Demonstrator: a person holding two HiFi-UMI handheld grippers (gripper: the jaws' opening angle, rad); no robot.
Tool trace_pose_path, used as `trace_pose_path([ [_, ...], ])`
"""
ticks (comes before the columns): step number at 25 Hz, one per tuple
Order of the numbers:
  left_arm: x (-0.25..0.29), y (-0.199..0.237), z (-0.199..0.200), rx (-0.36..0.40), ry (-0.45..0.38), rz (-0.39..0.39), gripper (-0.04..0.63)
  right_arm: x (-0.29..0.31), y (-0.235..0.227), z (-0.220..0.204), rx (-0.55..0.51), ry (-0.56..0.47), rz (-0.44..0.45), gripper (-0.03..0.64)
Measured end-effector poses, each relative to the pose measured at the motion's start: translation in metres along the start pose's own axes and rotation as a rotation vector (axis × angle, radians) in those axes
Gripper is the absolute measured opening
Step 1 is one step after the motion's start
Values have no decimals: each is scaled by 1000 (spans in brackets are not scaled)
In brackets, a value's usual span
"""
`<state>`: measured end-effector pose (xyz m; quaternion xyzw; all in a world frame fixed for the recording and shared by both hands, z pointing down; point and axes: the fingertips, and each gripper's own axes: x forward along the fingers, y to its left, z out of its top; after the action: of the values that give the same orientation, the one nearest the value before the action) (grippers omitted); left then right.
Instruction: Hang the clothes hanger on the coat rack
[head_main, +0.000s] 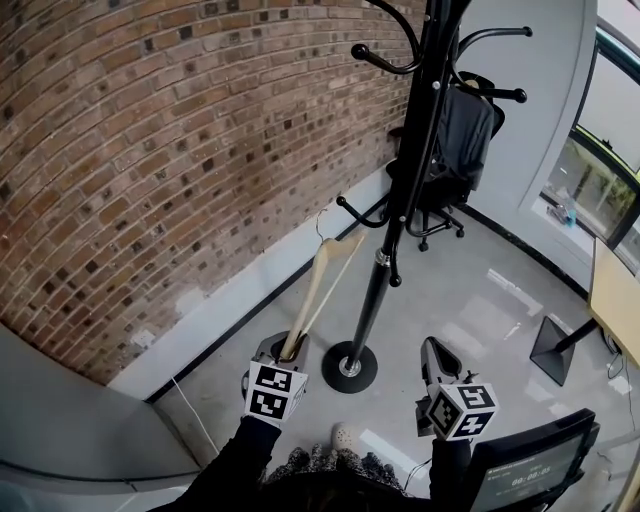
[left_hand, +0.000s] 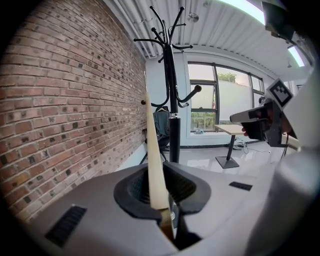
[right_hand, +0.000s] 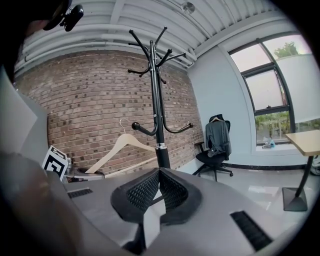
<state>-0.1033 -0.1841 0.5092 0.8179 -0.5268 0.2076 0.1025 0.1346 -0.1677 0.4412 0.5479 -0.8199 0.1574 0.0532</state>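
Observation:
The wooden clothes hanger (head_main: 328, 278) stands up and tilts toward the rack, with my left gripper (head_main: 290, 347) shut on its lower end. In the left gripper view the hanger (left_hand: 152, 160) shows edge-on between the closed jaws. The black coat rack (head_main: 400, 215) rises just right of the hanger, on its round base (head_main: 350, 367). Its lower hooks (head_main: 360, 215) sit close to the hanger's wire hook. My right gripper (head_main: 431, 347) hovers to the right of the base, jaws together and holding nothing. From the right gripper view the hanger (right_hand: 122, 145) appears left of the rack's pole (right_hand: 159, 125).
A brick wall (head_main: 150, 150) runs along the left. Behind the rack, an office chair with a dark jacket (head_main: 460, 140) stands. A desk (head_main: 615, 300) with its black foot (head_main: 555, 350) is at the right, and a dark screen (head_main: 530, 470) at the bottom right.

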Motion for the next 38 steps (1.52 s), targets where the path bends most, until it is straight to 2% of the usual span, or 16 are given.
trace_pose_path([
  [6, 39, -2, 3, 77, 42, -35, 43, 9, -17, -7, 14, 24, -20, 9],
  [12, 69, -5, 2, 84, 65, -49, 42, 13, -27, -17, 39, 46, -31, 9],
  [21, 101, -5, 6, 144, 79, -60, 43, 14, -35, -23, 39, 56, -56, 9],
  [33, 111, -7, -26, 123, 163, -74, 43, 16, -36, -28, 46, 68, -47, 9],
  [38, 111, -10, -31, 109, 164, -86, 43, 16, -34, -31, 59, 72, -32, 9],
])
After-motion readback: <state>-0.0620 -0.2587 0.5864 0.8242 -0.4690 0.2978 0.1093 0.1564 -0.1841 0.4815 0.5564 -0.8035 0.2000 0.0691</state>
